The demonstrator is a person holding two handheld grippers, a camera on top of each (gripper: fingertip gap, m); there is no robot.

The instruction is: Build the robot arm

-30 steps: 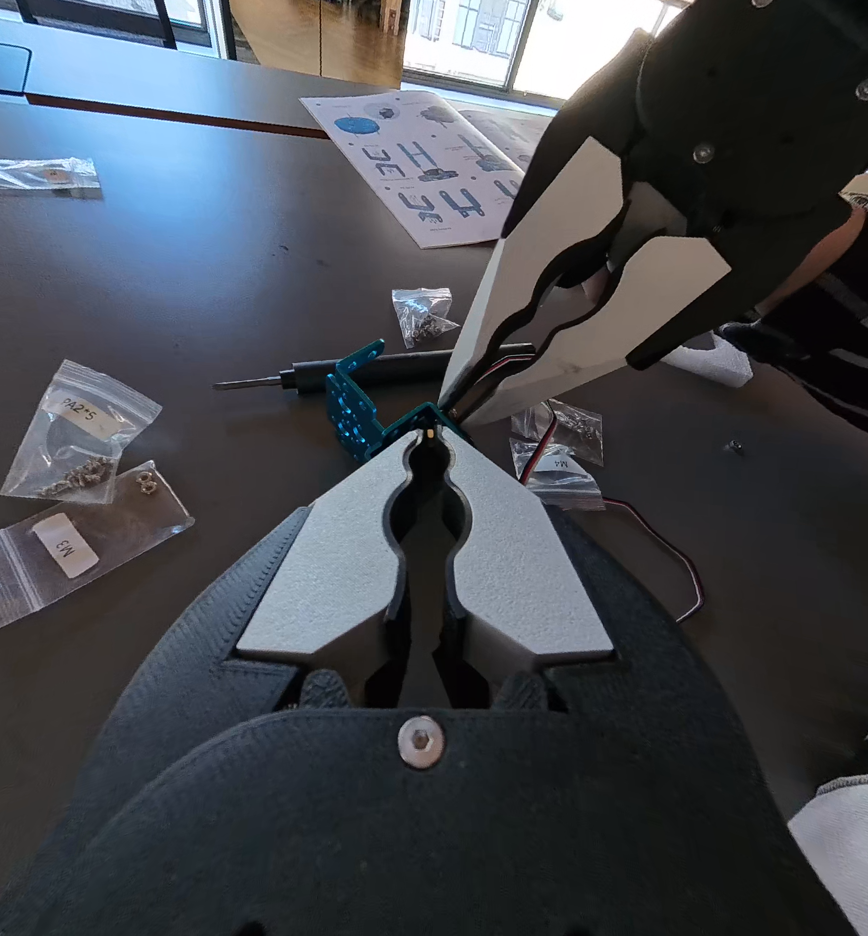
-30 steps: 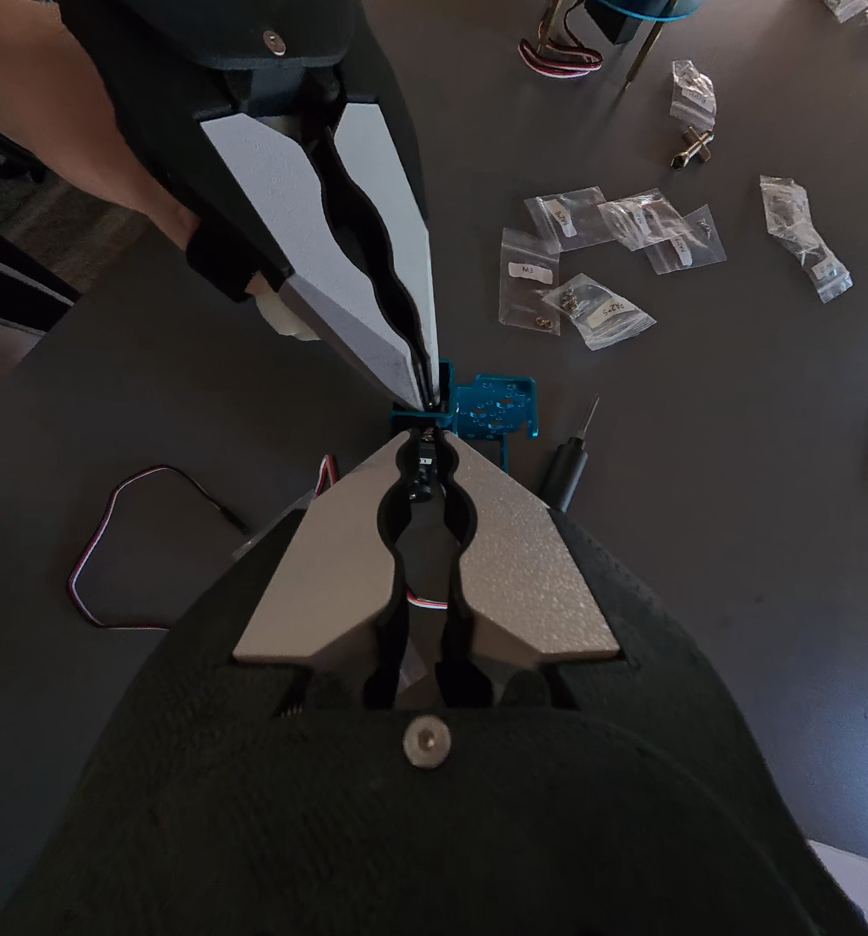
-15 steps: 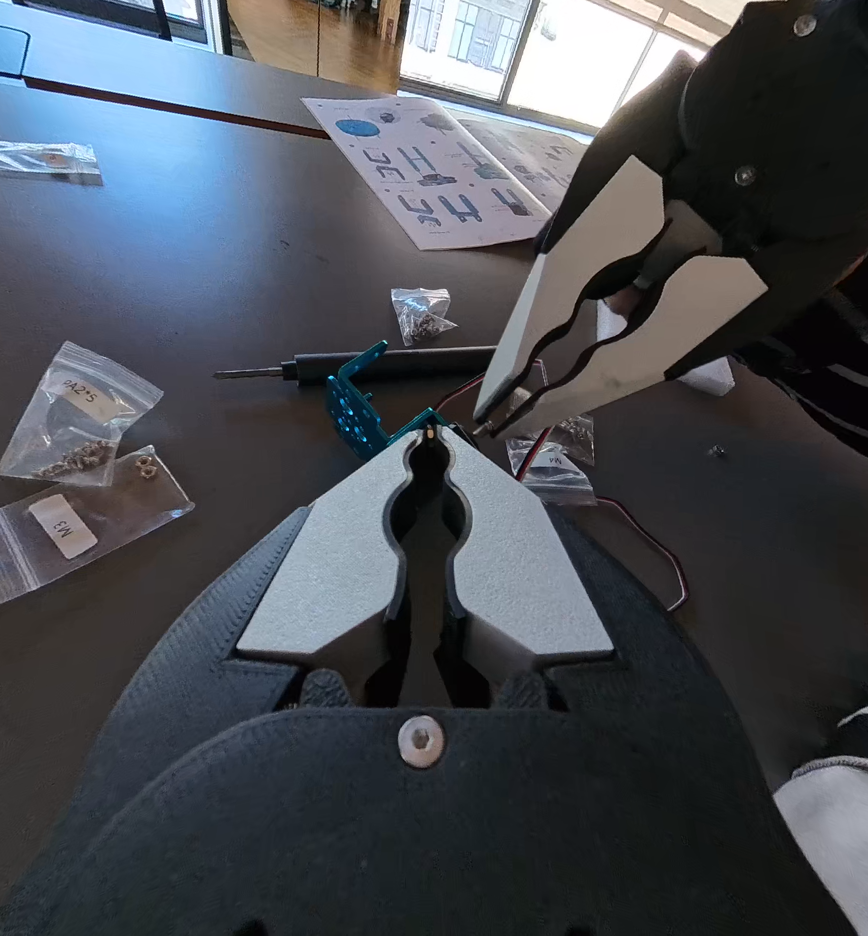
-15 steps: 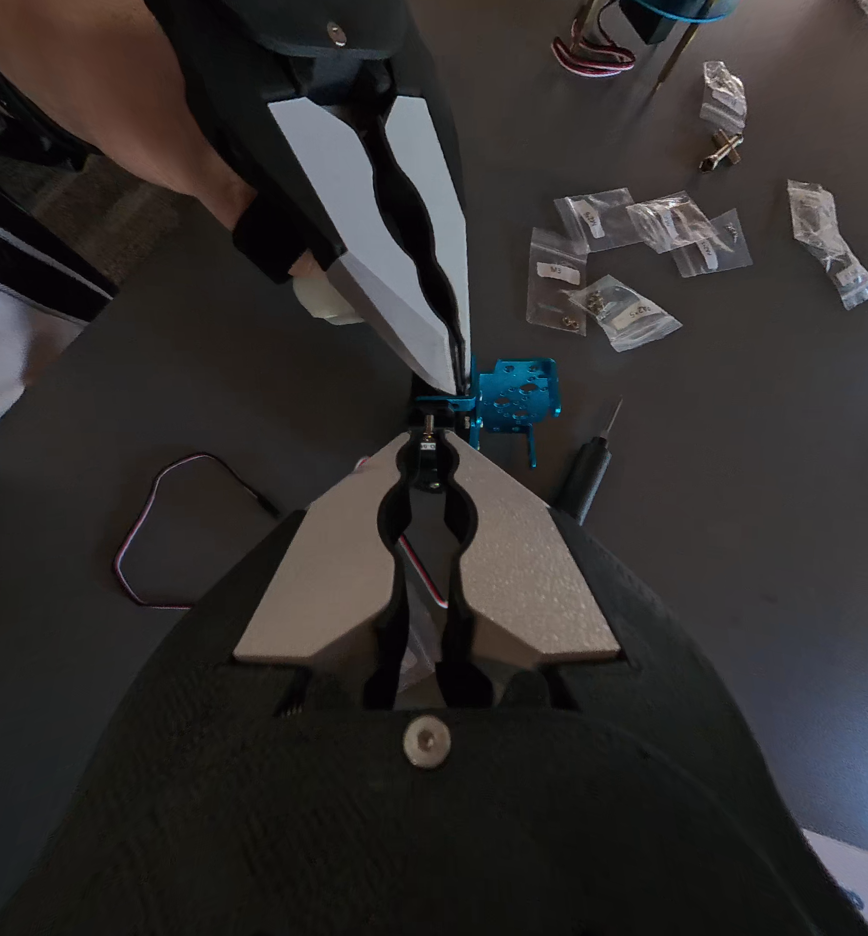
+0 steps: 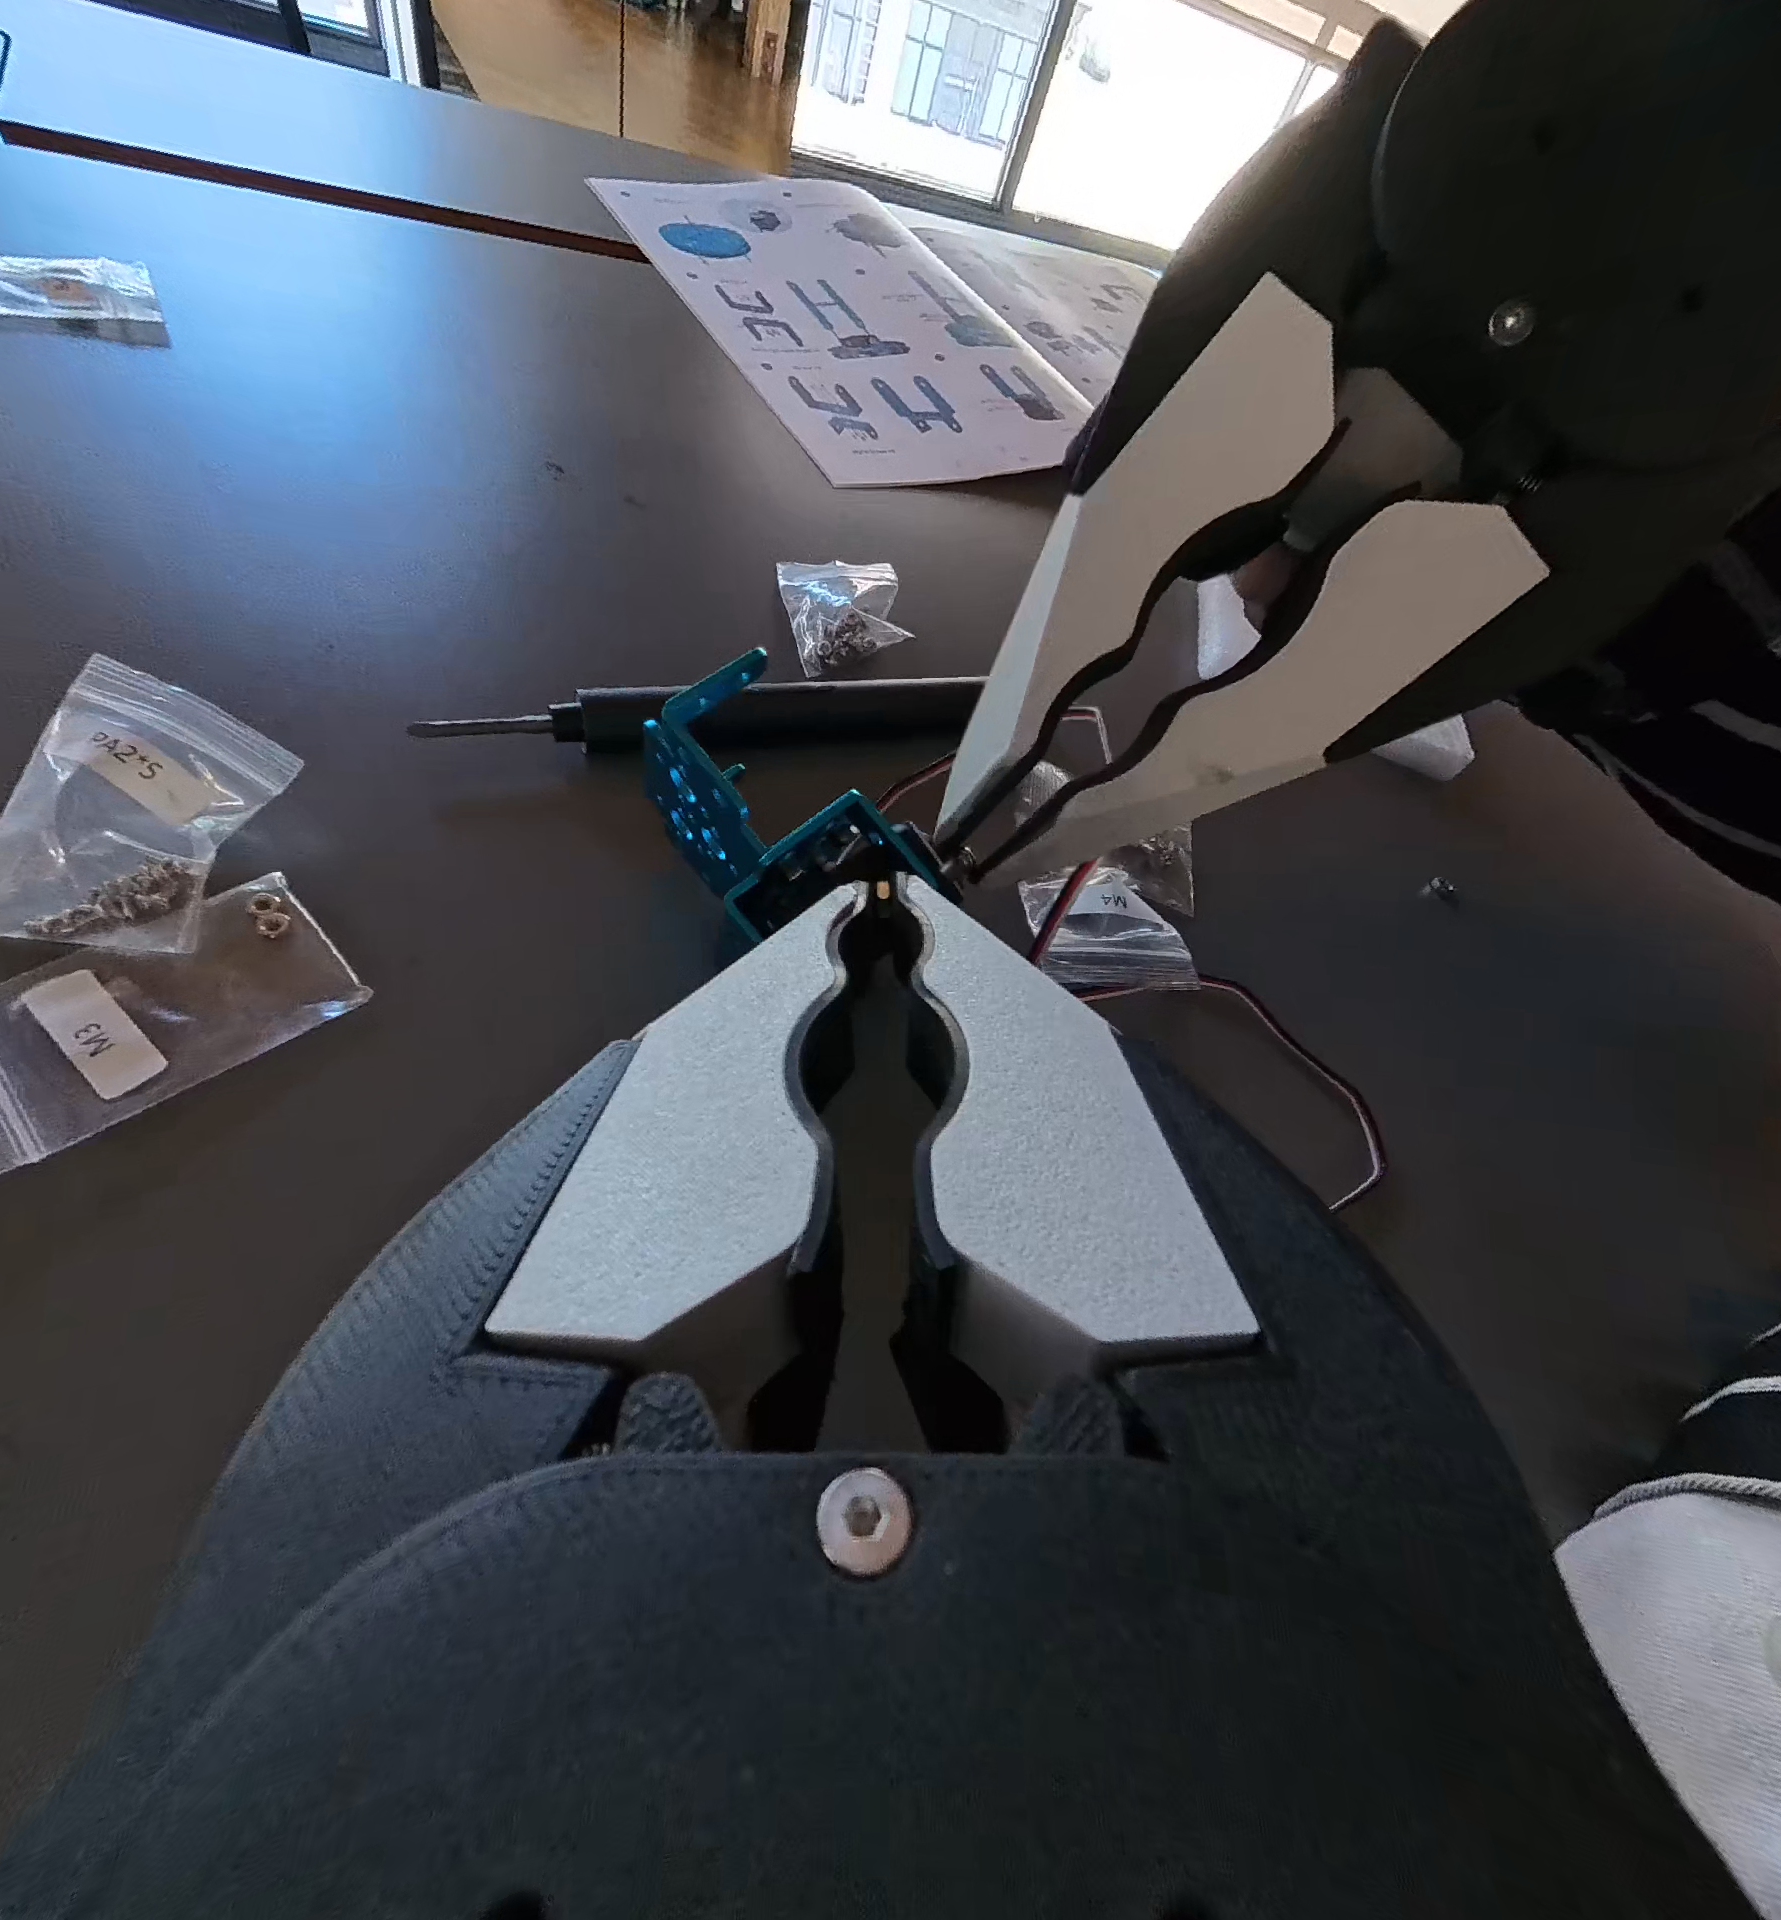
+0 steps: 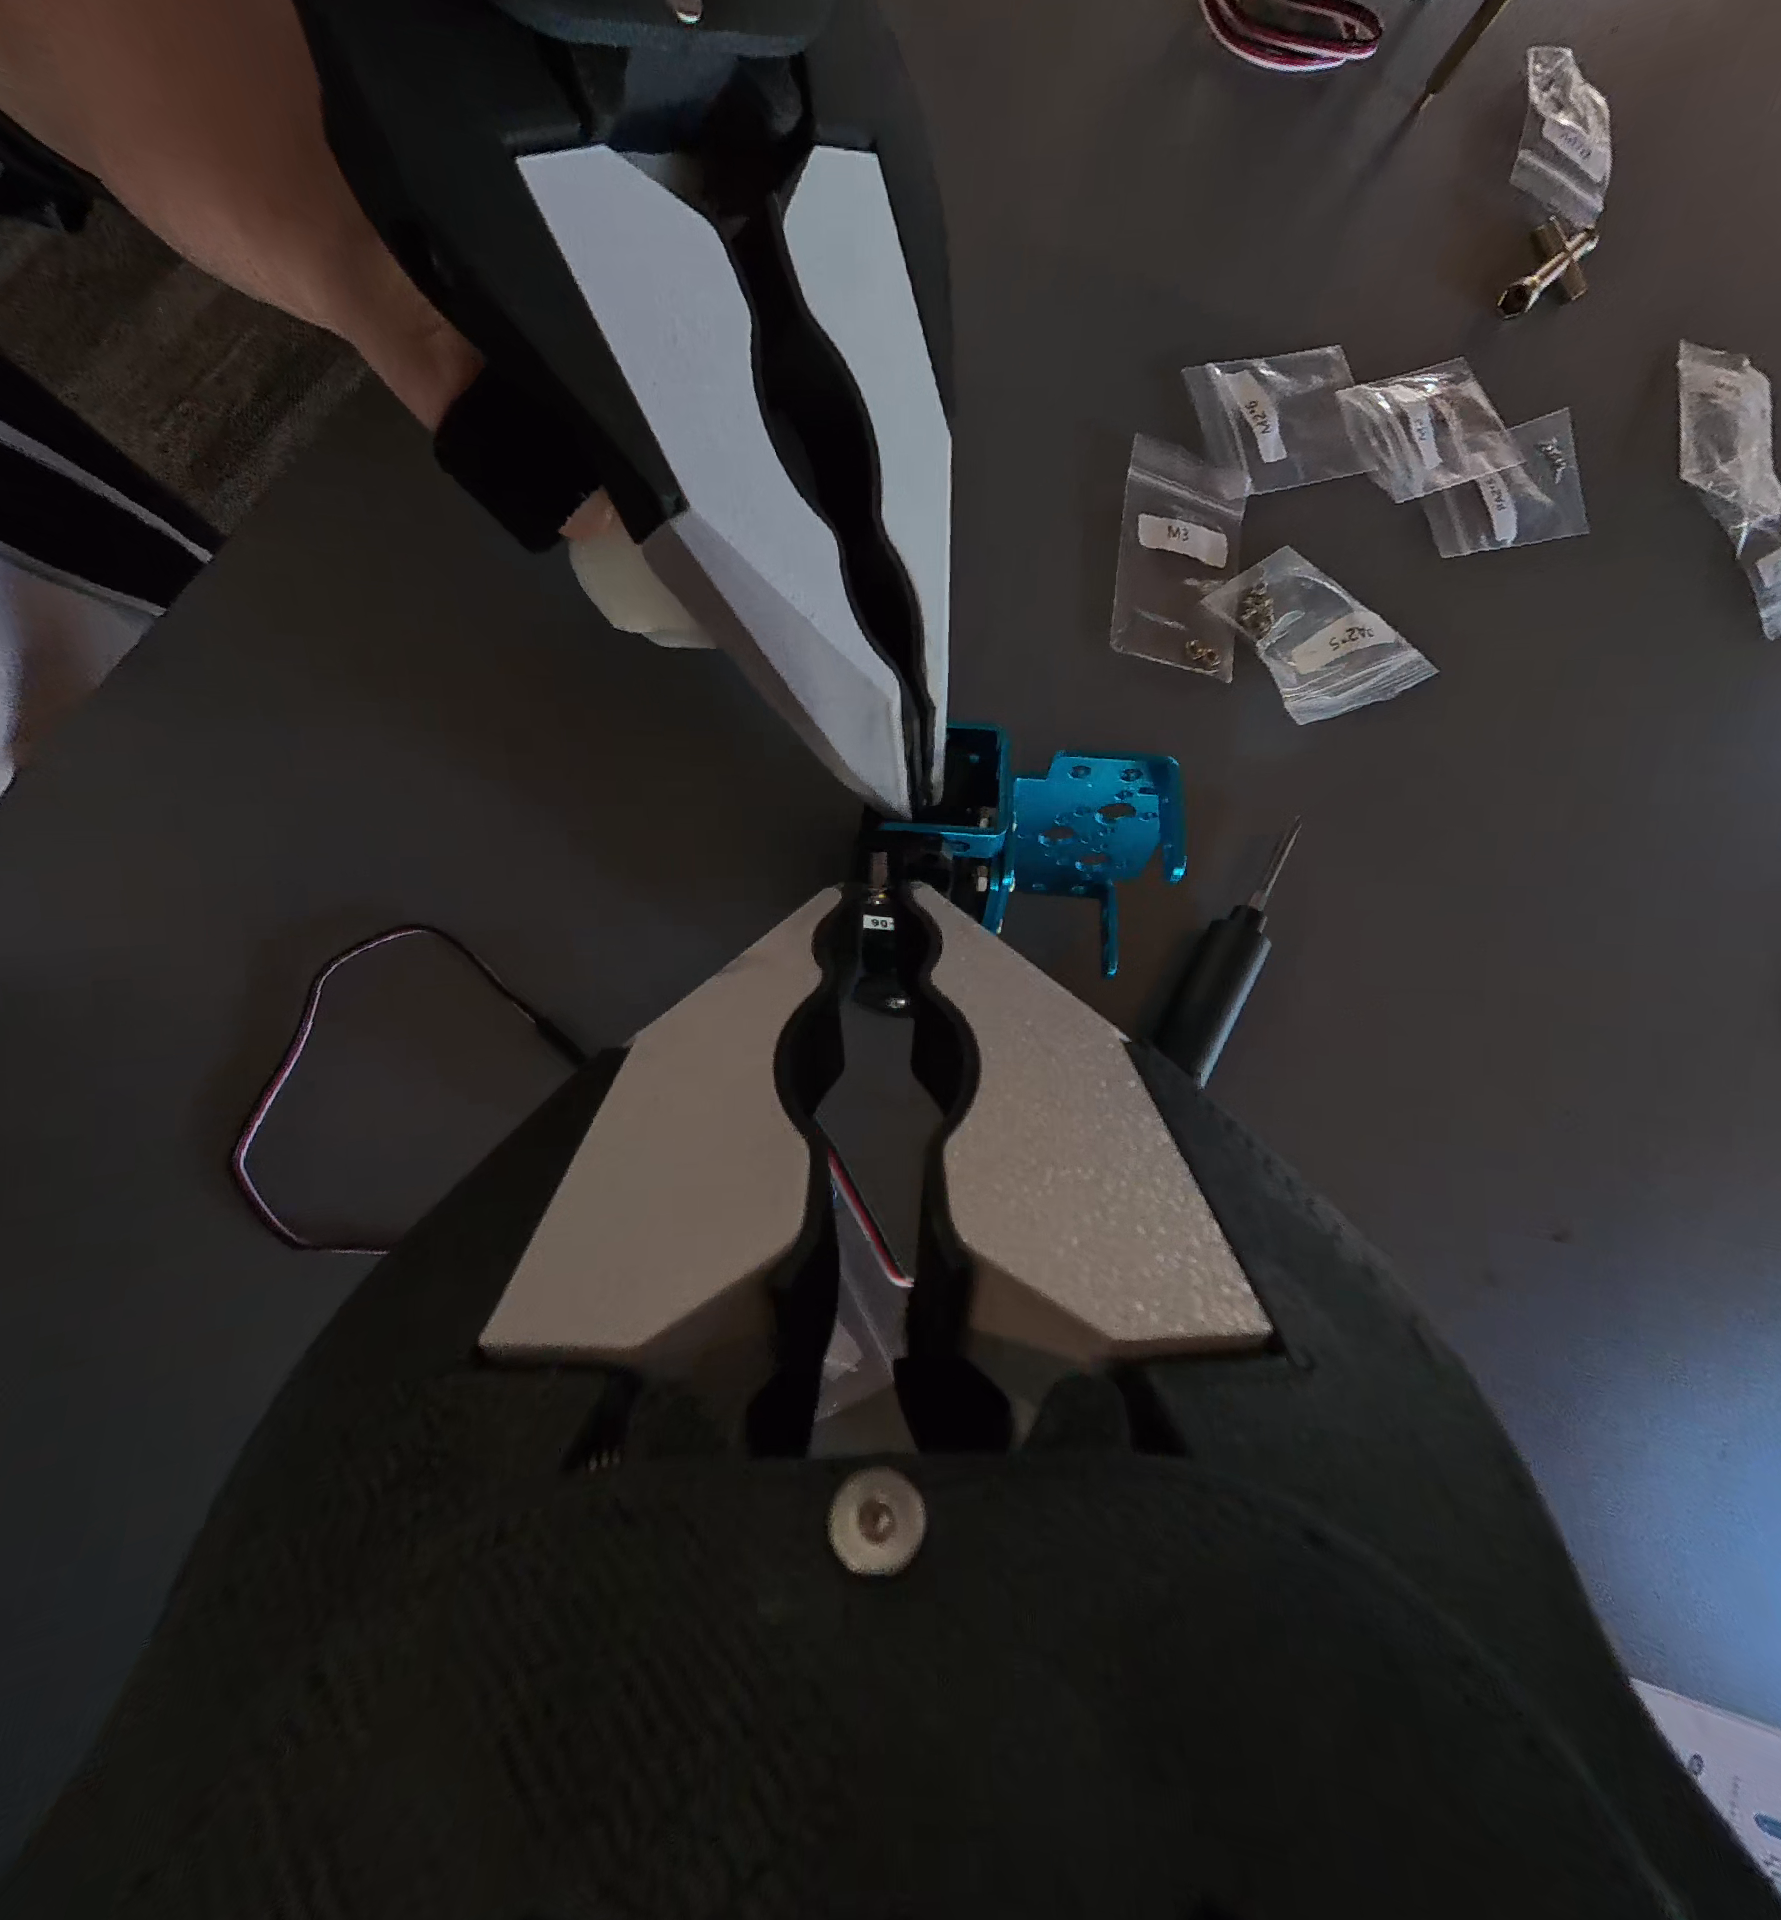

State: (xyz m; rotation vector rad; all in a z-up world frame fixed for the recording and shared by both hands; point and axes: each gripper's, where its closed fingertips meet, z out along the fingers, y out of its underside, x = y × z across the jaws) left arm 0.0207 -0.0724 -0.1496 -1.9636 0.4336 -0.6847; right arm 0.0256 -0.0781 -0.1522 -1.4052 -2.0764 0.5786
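- The left gripper [image 5: 881, 902] has pale, grainy-surfaced fingers [image 5: 699, 1132] with wavy inner edges set in a ribbed black shell; its jaws are narrow, the tips pinched on the blue bracket [image 5: 704, 821], with a small brass-coloured bit showing between them
- The blue bracket is thin anodised metal, folded at right angles and drilled with many round holes; it is held over the middle of the bench [image 5: 346, 499], and whether it touches the top I cannot tell; a black block sits inside its folded end
- The right gripper [image 6: 881, 896] has the same speckled grey fingers [image 6: 1062, 1153]; its jaws are narrow, closed on a small dark cylindrical part [image 6: 881, 935] with a white label, just beside the bracket's folded end; in the left wrist view its tips [image 5: 959, 857] meet that end
- A red, white and dark twisted wire [image 6: 283, 1143] loops over the bench toward its near edge
- A black round-handled screwdriver [image 5: 761, 701] with a thin steel shaft lies flat just behind the bracket
- Clear zip bags: one labelled bag [image 5: 127, 810] holds a heap of small grey screws; a flatter bag [image 5: 127, 1023] beside it holds two small nuts; a crumpled bag [image 5: 839, 613] of metal bits lies beyond the screwdriver; another bag [image 5: 1114, 914] lies under the wire
- More clear bags [image 6: 1385, 457] overlap in a cluster, and a brass cross-shaped wrench [image 6: 1546, 270] lies beyond them
- A printed paper sheet [image 5: 865, 322] with blue drawings lies toward the far edge; the bench is dark, matt and smooth
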